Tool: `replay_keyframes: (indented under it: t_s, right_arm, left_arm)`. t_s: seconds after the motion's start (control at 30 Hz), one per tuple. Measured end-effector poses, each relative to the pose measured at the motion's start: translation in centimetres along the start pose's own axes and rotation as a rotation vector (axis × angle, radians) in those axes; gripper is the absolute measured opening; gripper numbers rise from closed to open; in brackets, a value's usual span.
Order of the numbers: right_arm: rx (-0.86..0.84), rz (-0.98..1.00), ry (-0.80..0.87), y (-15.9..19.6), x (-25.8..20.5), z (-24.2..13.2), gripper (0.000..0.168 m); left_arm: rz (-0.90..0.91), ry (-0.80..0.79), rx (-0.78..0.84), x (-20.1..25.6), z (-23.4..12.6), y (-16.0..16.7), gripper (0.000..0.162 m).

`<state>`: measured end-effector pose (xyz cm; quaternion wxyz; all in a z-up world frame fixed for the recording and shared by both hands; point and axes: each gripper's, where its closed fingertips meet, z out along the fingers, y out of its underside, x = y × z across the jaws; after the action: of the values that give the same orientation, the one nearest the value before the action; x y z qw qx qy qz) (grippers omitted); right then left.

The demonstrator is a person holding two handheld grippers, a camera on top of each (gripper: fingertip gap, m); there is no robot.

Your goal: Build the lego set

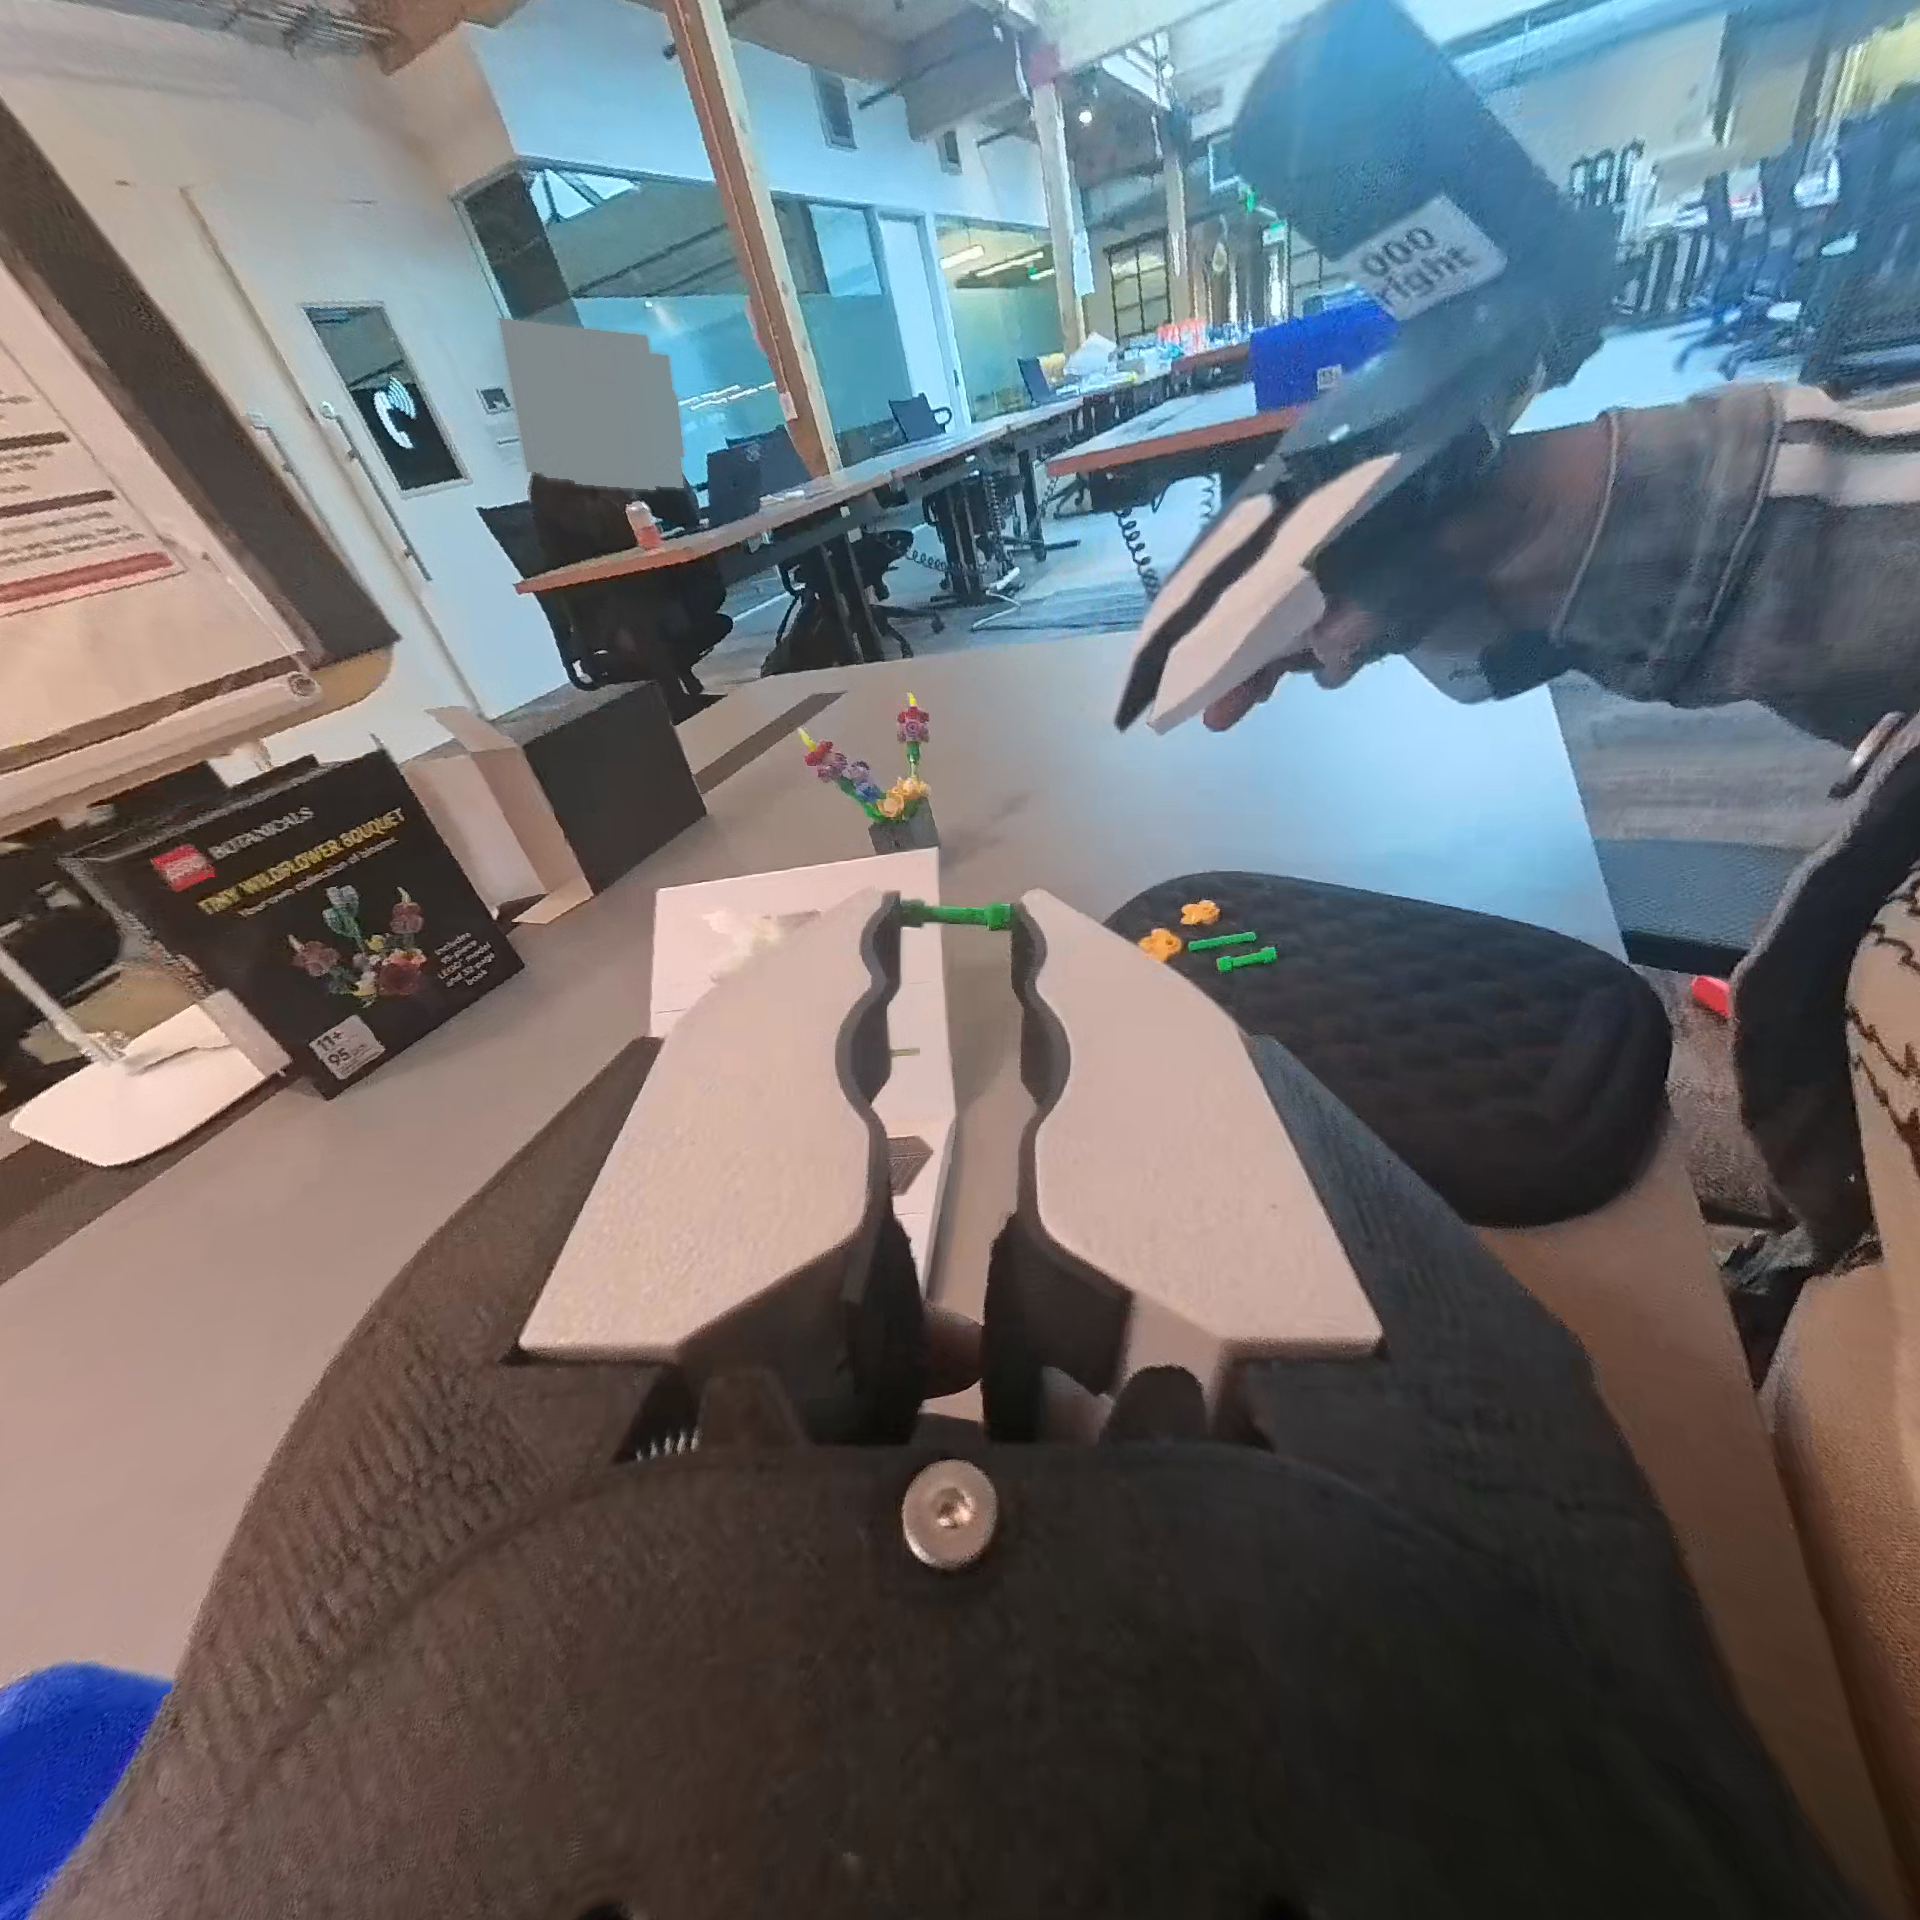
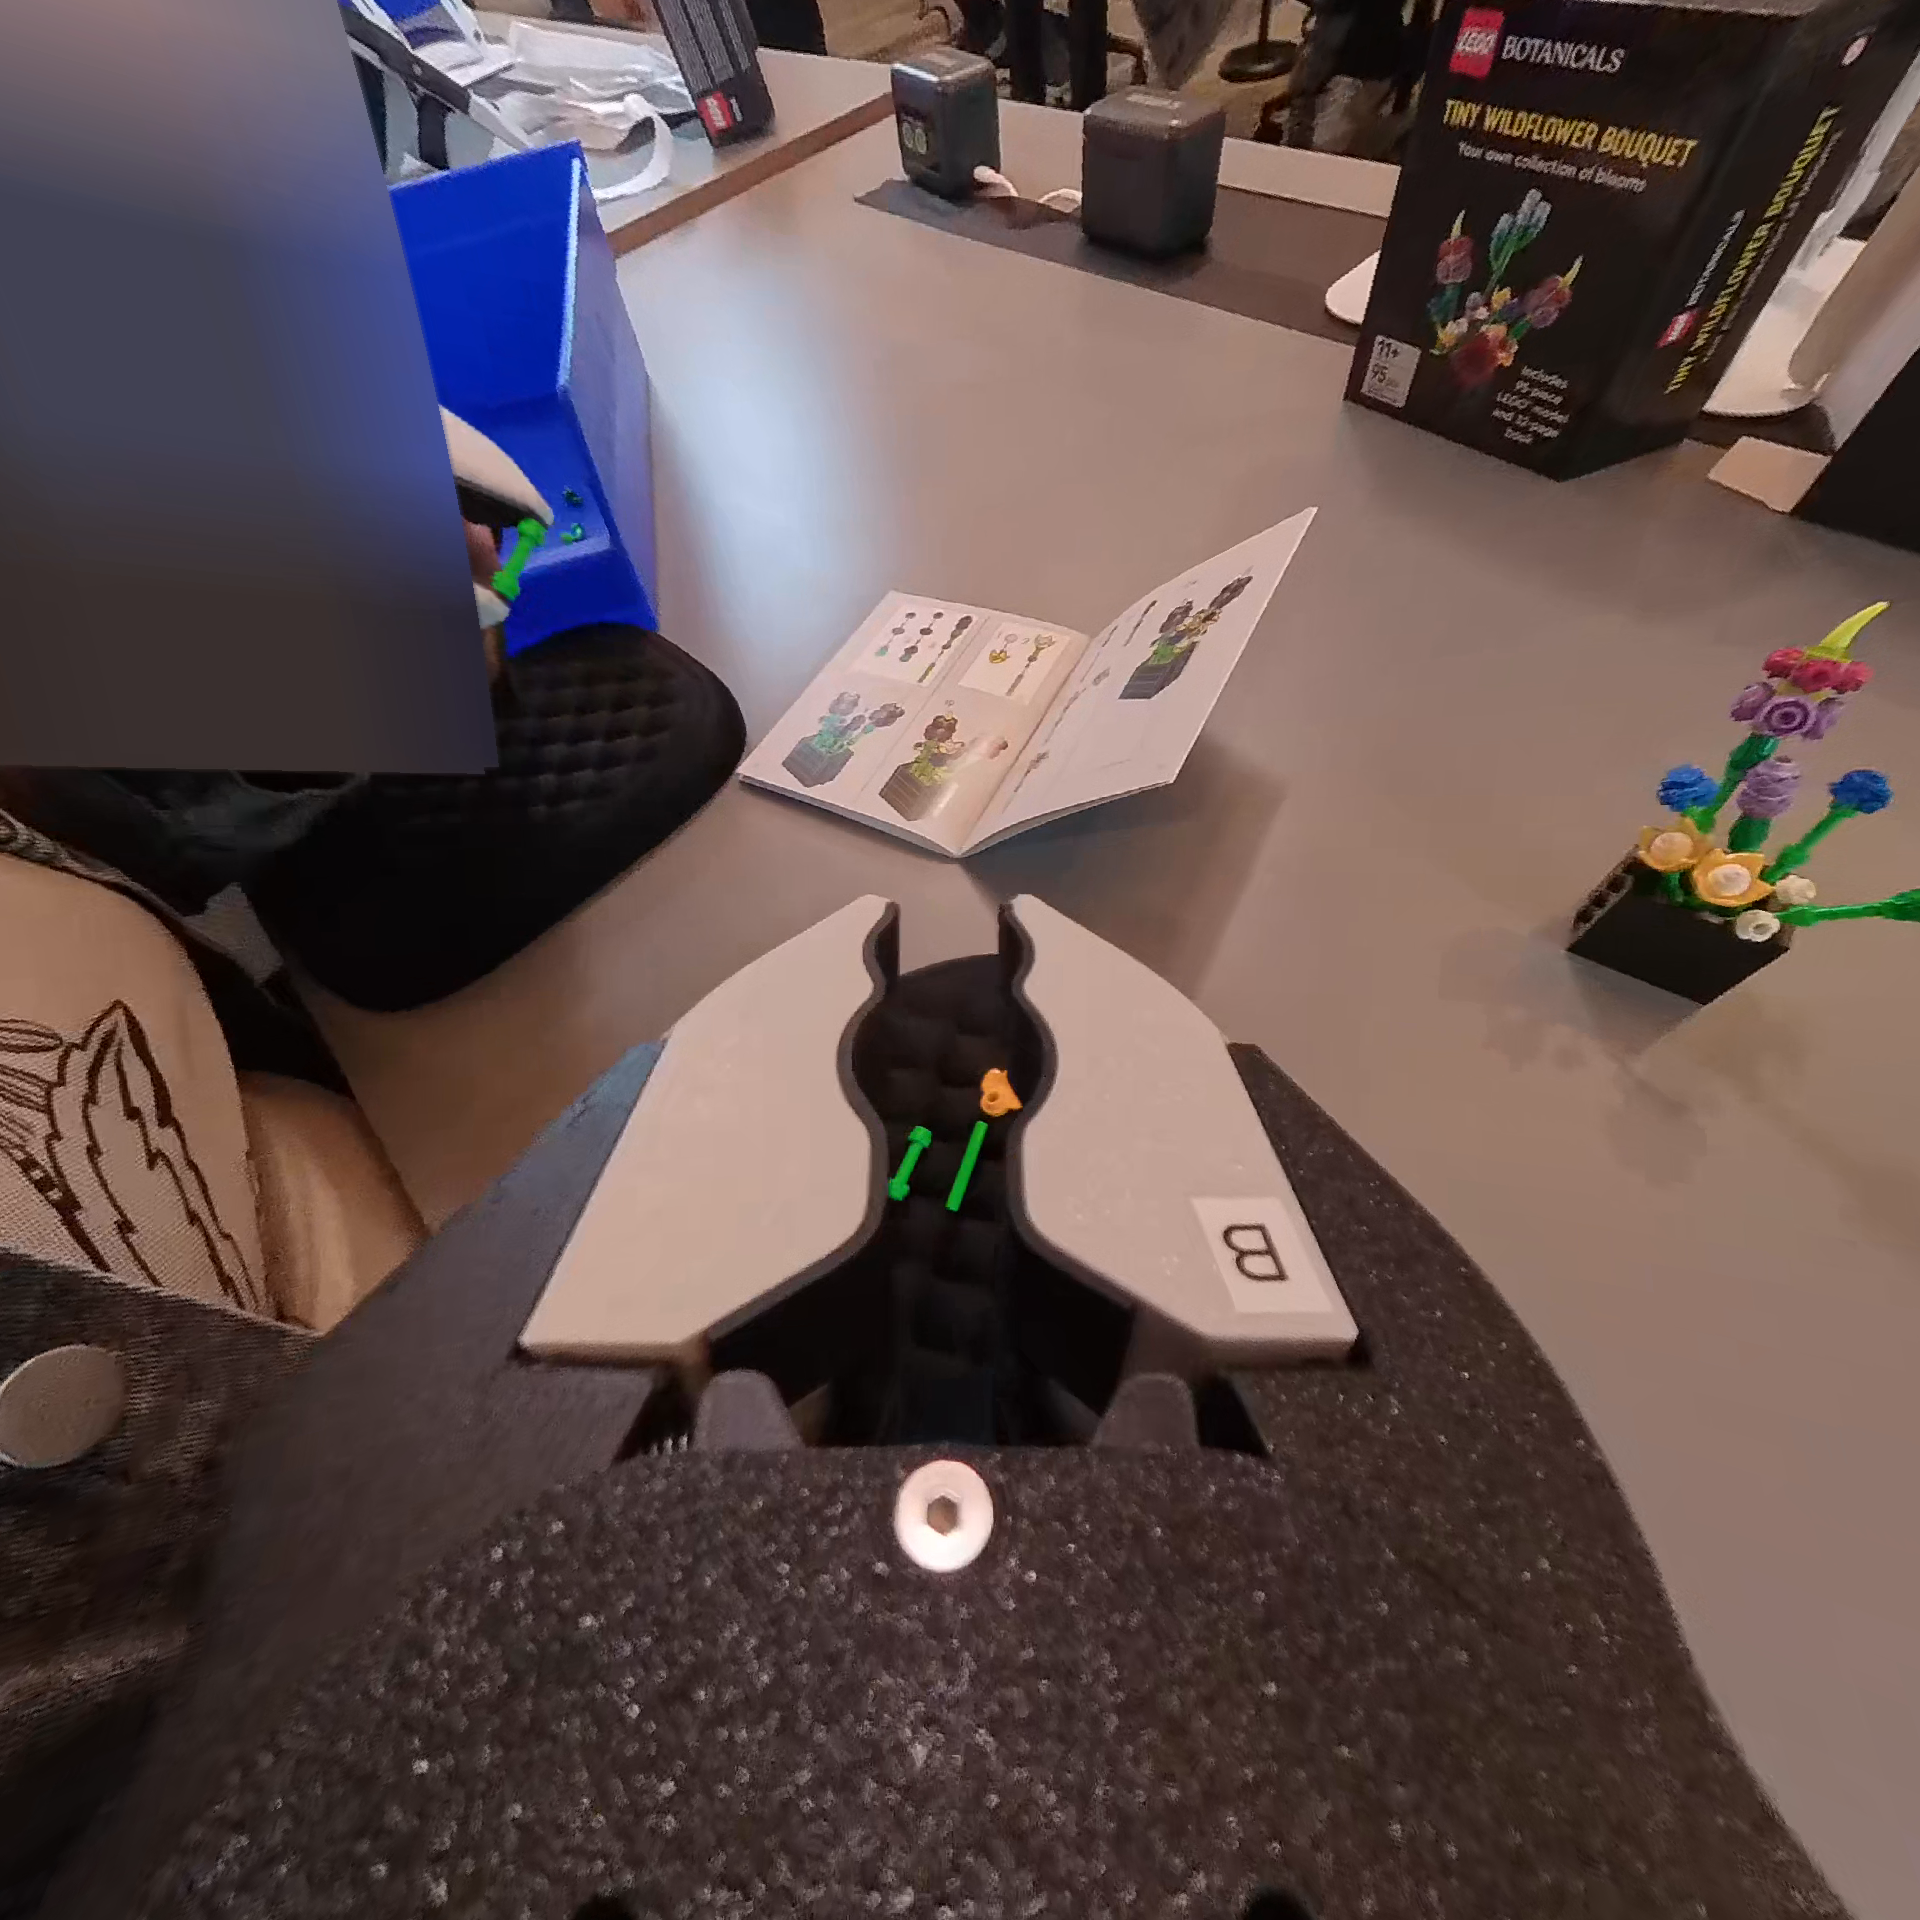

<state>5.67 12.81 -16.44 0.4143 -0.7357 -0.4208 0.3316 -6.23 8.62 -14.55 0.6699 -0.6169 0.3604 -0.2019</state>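
My left gripper [image 1: 954, 916] is shut on a green stem piece [image 1: 966, 914], held crosswise between its tips above the white instruction booklet [image 1: 769, 935]. It also shows in the right wrist view with the green stem [image 2: 516, 561] beside the blue bin [image 2: 520, 343]. My right gripper [image 2: 948, 920] is slightly open and empty, hovering tips down over the black mat [image 2: 520, 831]. Between its fingers I see two loose green stems [image 2: 909, 1164] and an orange flower [image 2: 997, 1093] on the mat. The built bouquet [image 2: 1756, 821] stands in its black base at the right.
The open booklet [image 2: 997, 717] lies mid-table. The black set box [image 2: 1579, 229] stands at the back, with two dark cubes [image 2: 1148, 177] near it. In the left wrist view the right gripper [image 1: 1141, 720] hangs above the mat [image 1: 1403, 1039]. A person sits at a far desk. My left tips are about 30 cm from the built bouquet [image 2: 1756, 821], my right tips only 20 cm.
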Motion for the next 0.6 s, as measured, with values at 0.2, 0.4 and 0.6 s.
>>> replay_keyframes:
  t_s: [0.2, 0.4, 0.6]
  right_arm:
    - [0.014, 0.023, -0.035, 0.15, -0.55, 0.18, 0.018]
    - [0.019, 0.038, -0.049, 0.38, -0.86, 0.58, 0.018]
    - [0.023, 0.036, -0.052, 0.31, -0.88, 0.73, 0.018]
  left_arm:
    - [-0.006, -0.007, -0.018, 0.01, 0.15, 0.82, 0.019]
    - [0.032, -0.009, -0.039, 0.07, 0.18, 0.84, 0.019]
    - [0.032, -0.023, -0.046, -0.18, 0.1, 0.93, 0.019]
